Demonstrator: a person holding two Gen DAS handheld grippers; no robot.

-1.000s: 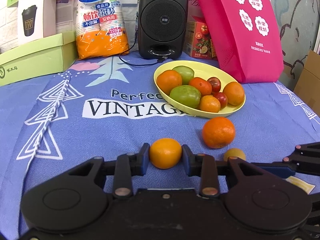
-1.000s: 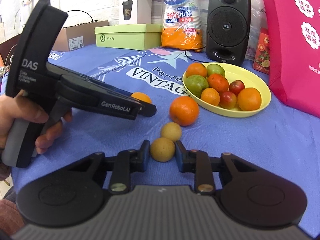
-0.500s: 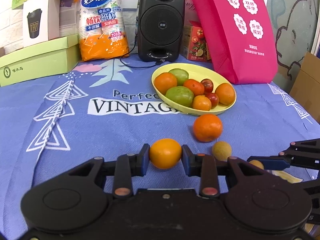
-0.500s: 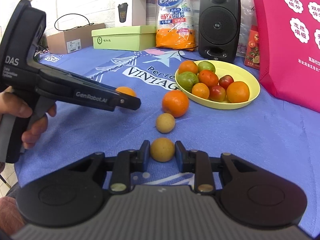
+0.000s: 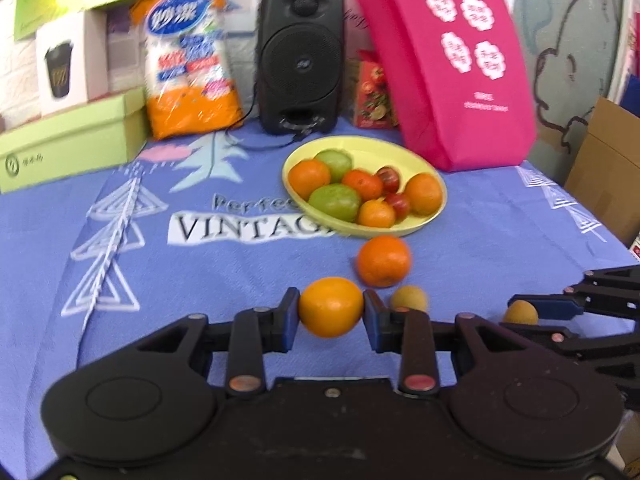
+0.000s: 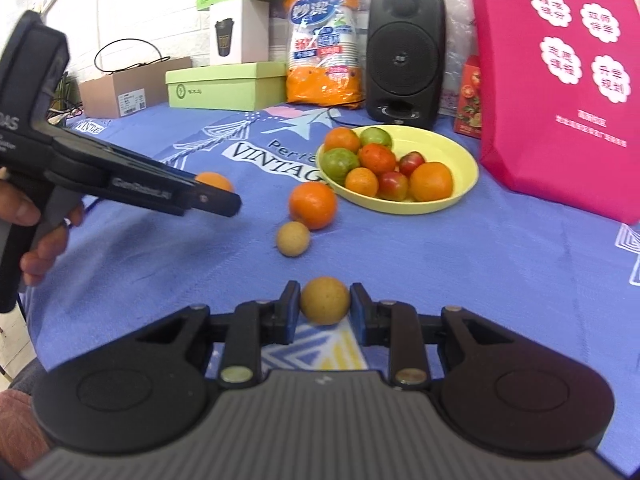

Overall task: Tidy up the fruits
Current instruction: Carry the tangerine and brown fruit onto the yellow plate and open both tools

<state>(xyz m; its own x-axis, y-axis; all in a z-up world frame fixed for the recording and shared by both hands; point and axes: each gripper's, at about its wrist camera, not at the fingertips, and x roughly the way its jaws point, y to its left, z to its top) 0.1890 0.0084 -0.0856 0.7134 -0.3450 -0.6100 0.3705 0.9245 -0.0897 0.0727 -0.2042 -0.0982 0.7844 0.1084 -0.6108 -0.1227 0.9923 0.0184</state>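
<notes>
My left gripper [image 5: 331,307] is shut on a yellow-orange citrus fruit [image 5: 331,306], held above the blue cloth. My right gripper [image 6: 325,306] is shut on a small tan round fruit [image 6: 325,305], also lifted. In the right wrist view the left gripper [image 6: 224,200] reaches in from the left, with its orange fruit [image 6: 212,181] peeking over it. A yellow plate [image 5: 424,168] holding several oranges, green fruits and small red ones sits ahead. One orange [image 5: 383,261] and another tan fruit [image 5: 409,298] lie on the cloth in front of the plate.
Along the back stand a black speaker [image 5: 301,65], a pink bag [image 5: 448,60], a pack of paper cups [image 5: 192,60] and a green box [image 5: 72,140]. Cardboard [image 5: 604,176] stands at the right table edge. A hand [image 6: 36,236] grips the left tool.
Both grippers have lifted and drawn back from the plate with their fruits still held. The loose orange and tan fruit on the cloth now sit farther ahead.
</notes>
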